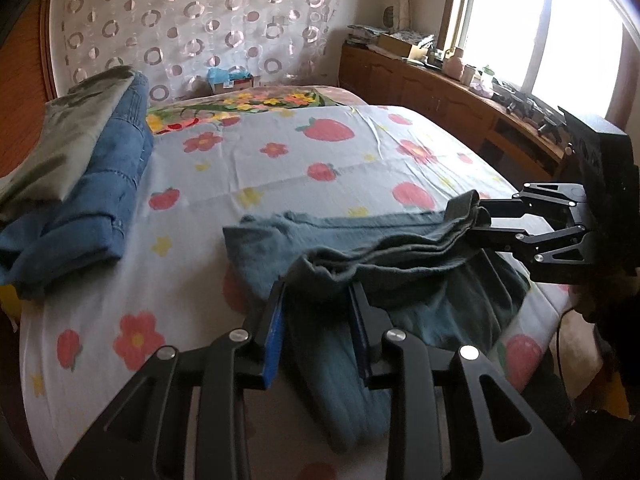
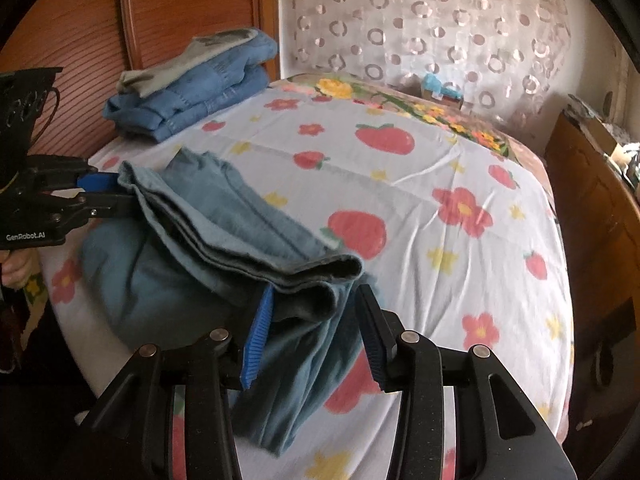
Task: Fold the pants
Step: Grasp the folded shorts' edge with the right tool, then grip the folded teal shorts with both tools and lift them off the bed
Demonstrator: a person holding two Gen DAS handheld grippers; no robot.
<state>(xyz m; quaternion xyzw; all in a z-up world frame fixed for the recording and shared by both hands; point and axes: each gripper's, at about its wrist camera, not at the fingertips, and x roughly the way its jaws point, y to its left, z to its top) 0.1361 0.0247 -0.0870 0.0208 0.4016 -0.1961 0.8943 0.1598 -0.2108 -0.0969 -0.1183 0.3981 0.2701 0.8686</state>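
Observation:
The grey-blue pants (image 1: 360, 248) lie on the near part of the bed, with one folded edge lifted between the two grippers. My left gripper (image 1: 318, 300) is shut on one end of that folded edge; it also shows in the right wrist view (image 2: 116, 194) at the left. My right gripper (image 2: 314, 308) is shut on the other end of the edge and shows in the left wrist view (image 1: 476, 220) at the right. The pants (image 2: 224, 232) hang down from the held edge onto the sheet.
A stack of folded blue jeans with an olive garment on top (image 1: 80, 184) lies at the far left of the bed (image 2: 184, 88). The strawberry-print sheet (image 1: 280, 160) covers the bed. A wooden cabinet (image 1: 440, 92) with clutter stands along the window wall.

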